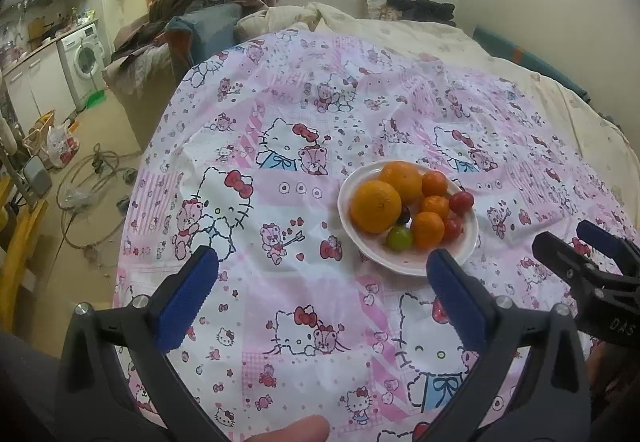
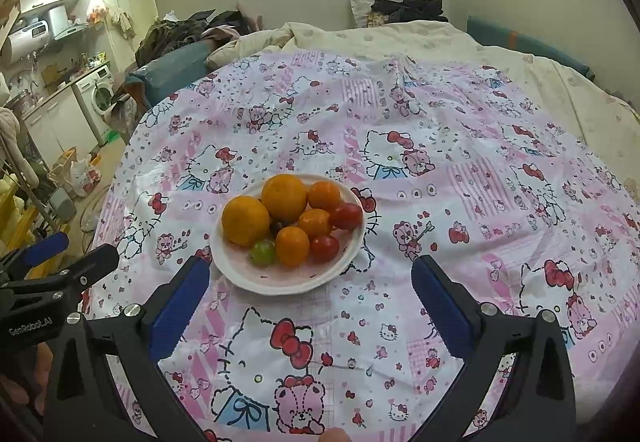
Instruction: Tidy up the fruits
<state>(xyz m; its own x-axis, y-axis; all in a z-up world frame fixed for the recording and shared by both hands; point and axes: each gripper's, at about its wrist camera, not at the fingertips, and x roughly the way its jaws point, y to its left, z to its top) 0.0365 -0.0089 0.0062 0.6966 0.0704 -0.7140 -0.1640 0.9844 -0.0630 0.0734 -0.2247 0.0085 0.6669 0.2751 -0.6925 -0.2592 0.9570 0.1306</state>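
Note:
A white plate [image 1: 416, 266] [image 2: 280, 280] on the pink Hello Kitty cloth holds two big oranges [image 1: 375, 206] [image 2: 245, 219], three small tangerines [image 1: 428, 229] [image 2: 292, 245], two red tomatoes [image 1: 461, 202] [image 2: 346, 215], a green fruit [image 1: 399, 238] [image 2: 263, 252] and a dark fruit. My left gripper [image 1: 322, 270] is open and empty, just short of the plate, to its left. My right gripper [image 2: 310, 274] is open and empty, close in front of the plate. Each gripper also shows at the edge of the other's view [image 1: 580, 246] [image 2: 72, 254].
The cloth [image 1: 280, 122] [image 2: 440, 182] covers a bed with a cream quilt [image 2: 400, 34] behind. The bed's left edge drops to a floor with cables and bags [image 1: 80, 170]. Clothes are piled at the back left.

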